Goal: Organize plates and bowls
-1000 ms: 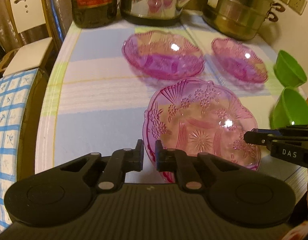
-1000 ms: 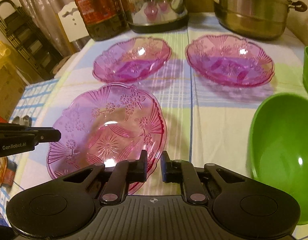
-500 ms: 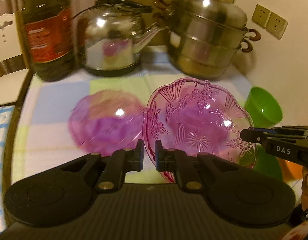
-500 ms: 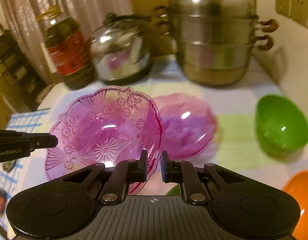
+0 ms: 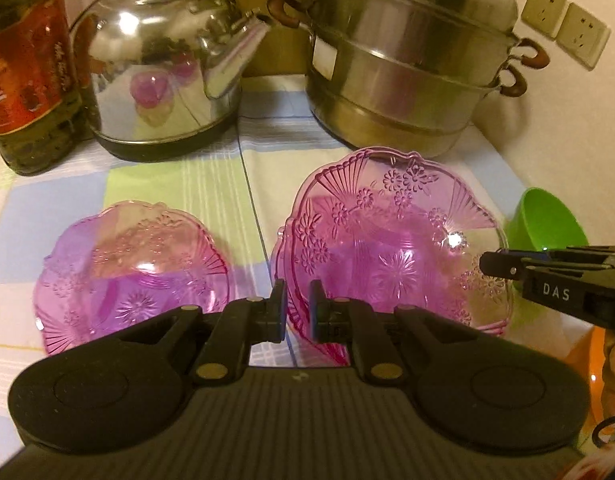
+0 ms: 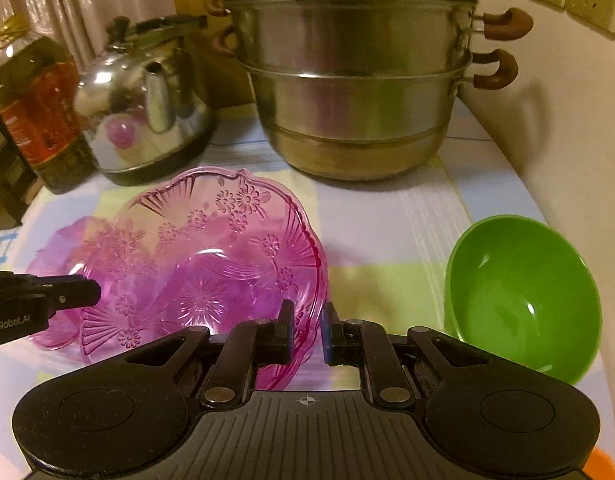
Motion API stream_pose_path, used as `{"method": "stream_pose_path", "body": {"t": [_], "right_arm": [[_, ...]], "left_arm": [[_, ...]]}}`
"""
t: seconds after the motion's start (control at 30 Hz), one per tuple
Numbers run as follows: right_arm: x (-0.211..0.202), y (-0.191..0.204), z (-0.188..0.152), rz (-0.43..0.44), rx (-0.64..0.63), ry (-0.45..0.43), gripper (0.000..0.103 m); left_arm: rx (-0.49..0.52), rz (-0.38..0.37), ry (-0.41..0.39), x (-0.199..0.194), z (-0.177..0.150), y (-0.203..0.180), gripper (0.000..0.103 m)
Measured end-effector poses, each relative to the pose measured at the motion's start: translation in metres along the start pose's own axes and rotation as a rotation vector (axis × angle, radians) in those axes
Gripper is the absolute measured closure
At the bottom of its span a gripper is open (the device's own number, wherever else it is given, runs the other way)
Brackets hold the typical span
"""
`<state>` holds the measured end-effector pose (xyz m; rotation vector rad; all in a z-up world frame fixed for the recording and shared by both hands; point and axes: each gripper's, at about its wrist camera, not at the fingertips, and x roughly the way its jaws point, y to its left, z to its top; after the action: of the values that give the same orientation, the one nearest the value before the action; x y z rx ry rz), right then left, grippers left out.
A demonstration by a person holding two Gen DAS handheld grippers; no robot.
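held plate [image 5: 391, 248] clamped at opposite rims by left claw [image 5: 297, 314] and right claw [image 6: 307, 332] | second pink plate [image 6: 53, 256] seen beneath it, offset left | next: lowered onto it

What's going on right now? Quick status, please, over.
Left gripper and right gripper shut on opposite rims of patterned pink glass plate. Plate held above another pink plate. Green plastic bowl alongside, clear.
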<state>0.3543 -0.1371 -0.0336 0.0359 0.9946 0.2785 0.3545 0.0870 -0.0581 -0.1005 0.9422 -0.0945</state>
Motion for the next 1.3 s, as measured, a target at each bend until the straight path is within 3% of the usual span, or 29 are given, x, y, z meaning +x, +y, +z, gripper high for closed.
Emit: {"method": "stream_pose_path", "body": {"t": [0.6,0.67,0.7,0.73,0.77,1.07,1.3], "right_arm": [[0.048,-0.002,0.002,-0.009,-0.064,0.048,0.088],[0.049,-0.002,0.003,0.005,-0.069,0.037,0.079],[0.047,-0.004,0.003,0.015,-0.058,0.031,0.064],[0.046,-0.005,0.003,0.019,-0.045,0.024,0.053],[0.043,-0.007,0.003,0.023,-0.032,0.011,0.051],[0.004,-0.005,0.002,0.033,0.023,-0.031,0.051],[-0.047,0.011,-0.017,0.04,0.05,-0.041,0.051]], "left_arm": [[0.008,0.058,0.043,0.037,-0.002,-0.002,0.089],[0.02,0.086,0.026,0.036,-0.002,-0.004,0.073],[0.015,0.087,0.017,0.034,-0.003,-0.003,0.069],[0.008,0.083,0.011,0.032,-0.003,-0.002,0.069],[0.003,0.08,0.004,0.03,-0.003,-0.001,0.069],[-0.044,0.051,-0.042,-0.012,-0.016,-0.001,0.069],[-0.066,0.035,-0.066,-0.059,-0.036,-0.012,0.069]]}}
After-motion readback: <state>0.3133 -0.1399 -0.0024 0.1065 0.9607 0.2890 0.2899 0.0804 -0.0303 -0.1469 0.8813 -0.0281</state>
